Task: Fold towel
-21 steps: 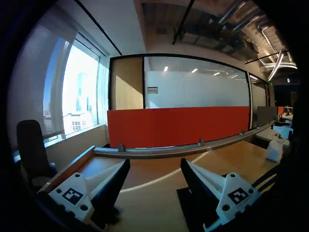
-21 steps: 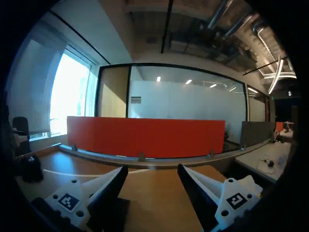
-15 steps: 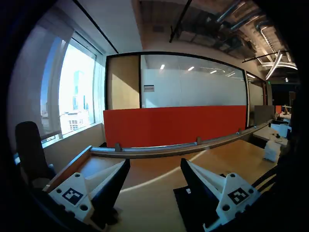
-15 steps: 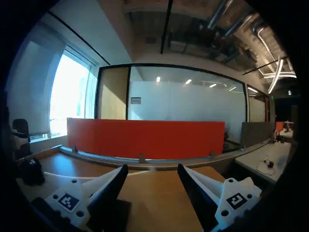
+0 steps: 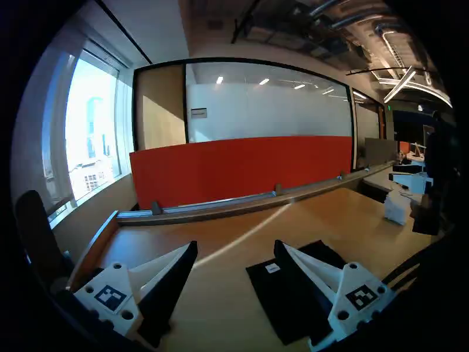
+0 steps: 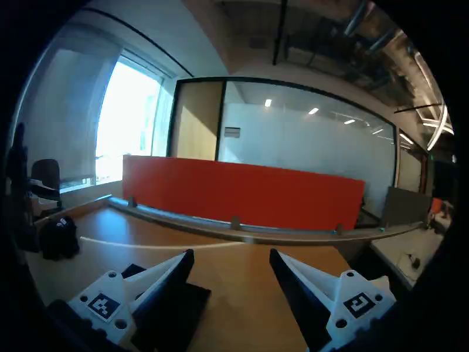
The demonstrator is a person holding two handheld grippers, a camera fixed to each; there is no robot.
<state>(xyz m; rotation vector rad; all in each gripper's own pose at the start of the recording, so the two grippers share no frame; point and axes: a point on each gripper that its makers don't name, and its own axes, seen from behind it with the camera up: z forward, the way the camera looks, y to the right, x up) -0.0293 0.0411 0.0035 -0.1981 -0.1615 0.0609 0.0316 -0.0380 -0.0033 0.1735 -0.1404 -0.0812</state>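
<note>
- A smooth, pale wooden desk point(image 5: 223, 223) runs up to a flat red divider point(image 5: 234, 167). A bright window point(image 5: 88, 141) is at one side and a frosted glass wall point(image 5: 264, 111) behind.
- The towel point(image 5: 272, 293), black and flat with a small white tag, lies on the desk, partly hidden by one finger of the left gripper point(image 5: 234, 246).
- Left gripper and right gripper point(image 6: 231, 253): fingers spread apart, holding nothing.

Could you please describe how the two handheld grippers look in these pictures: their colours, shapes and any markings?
The left gripper and the right gripper look alike. Each has two wedge-shaped jaws that taper to a point, white plastic on the outer side and black on the inner face. Each jaw's white base carries a square black-and-white coded marker and small round holes.
</note>
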